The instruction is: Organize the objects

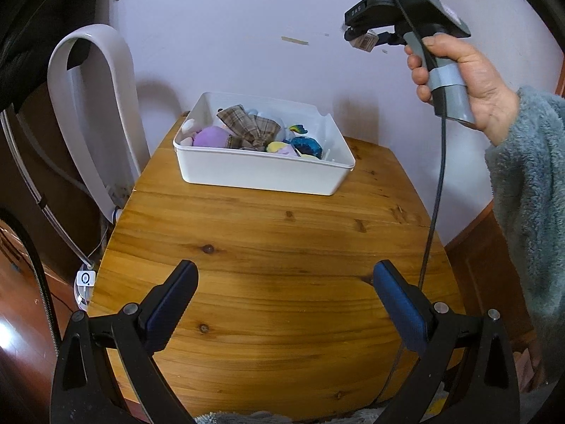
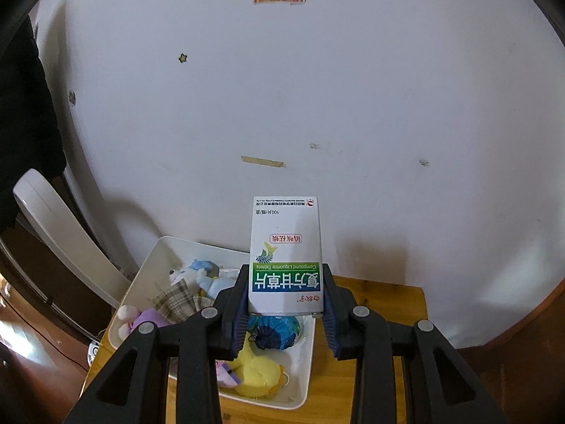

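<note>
Our right gripper (image 2: 285, 312) has its ribbed blue fingers (image 2: 237, 304) clamped on the lower end of a flat, rectangular cardboard medicine box (image 2: 285, 251), white with a green and blue band of print, held upright in the air above the bin. Our left gripper (image 1: 285, 284) is empty, its padded blue fingers (image 1: 399, 304) spread wide apart over the glossy knotty pine desk (image 1: 268, 247). At the far end of the desk against the pale wall sits a smooth white plastic bin (image 1: 261, 173) with rounded corners, filled with soft plush toys (image 1: 212, 137), a plaid fabric bow (image 1: 252, 129) and a crinkly blue ball (image 2: 273, 330).
</note>
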The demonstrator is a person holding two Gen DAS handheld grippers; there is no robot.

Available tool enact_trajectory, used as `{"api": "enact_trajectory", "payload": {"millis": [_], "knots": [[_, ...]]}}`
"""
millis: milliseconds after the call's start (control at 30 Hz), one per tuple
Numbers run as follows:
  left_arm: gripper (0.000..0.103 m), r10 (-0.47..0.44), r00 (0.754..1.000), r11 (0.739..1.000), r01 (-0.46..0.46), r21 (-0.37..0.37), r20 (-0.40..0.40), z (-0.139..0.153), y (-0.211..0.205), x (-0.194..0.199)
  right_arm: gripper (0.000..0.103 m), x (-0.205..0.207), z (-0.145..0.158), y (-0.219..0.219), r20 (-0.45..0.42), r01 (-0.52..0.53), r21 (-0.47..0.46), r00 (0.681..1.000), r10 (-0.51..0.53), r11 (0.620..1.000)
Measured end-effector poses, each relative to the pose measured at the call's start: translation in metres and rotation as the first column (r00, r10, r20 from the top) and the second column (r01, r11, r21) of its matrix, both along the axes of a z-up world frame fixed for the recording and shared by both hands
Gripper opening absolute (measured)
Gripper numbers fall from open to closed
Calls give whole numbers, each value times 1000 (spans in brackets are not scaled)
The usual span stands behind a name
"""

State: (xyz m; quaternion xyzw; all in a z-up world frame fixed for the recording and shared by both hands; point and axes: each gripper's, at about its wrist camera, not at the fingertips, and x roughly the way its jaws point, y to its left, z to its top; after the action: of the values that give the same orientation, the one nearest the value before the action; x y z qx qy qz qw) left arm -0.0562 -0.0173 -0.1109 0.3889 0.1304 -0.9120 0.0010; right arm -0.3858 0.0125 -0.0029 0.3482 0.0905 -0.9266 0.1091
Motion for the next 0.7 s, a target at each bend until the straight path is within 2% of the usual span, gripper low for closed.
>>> {"api": "enact_trajectory", "payload": {"millis": [67,133,167,200,500,700], "knots": [[100,1,1000,1000,-1,4,3,-1,-1,0,37,-2,-5,2,13,3,7,1000,-3,1000],[100,2,1000,1000,-2,8,5,-1,-2,-1,51,-1,-9,3,19,2,16,1000,-2,1000],[100,3,1000,1000,-3,9,6,-1,-2,-1,65,-1,-10,0,8,7,27,1000,-7,1000],[100,4,1000,1000,-4,9,7,-1,-3,-1,72,0,-10,-1,-6,11,35,1000,-11,999],[100,17,1000,1000,-17,25,21,-2,-7,-1,72,9,-11,6,-15,-16,17,1000,16,1000],[100,6,999,1000,-7,27,38,-1,-4,-3,72,34,-5,22,-17,-32,-2,999,32,999]]}}
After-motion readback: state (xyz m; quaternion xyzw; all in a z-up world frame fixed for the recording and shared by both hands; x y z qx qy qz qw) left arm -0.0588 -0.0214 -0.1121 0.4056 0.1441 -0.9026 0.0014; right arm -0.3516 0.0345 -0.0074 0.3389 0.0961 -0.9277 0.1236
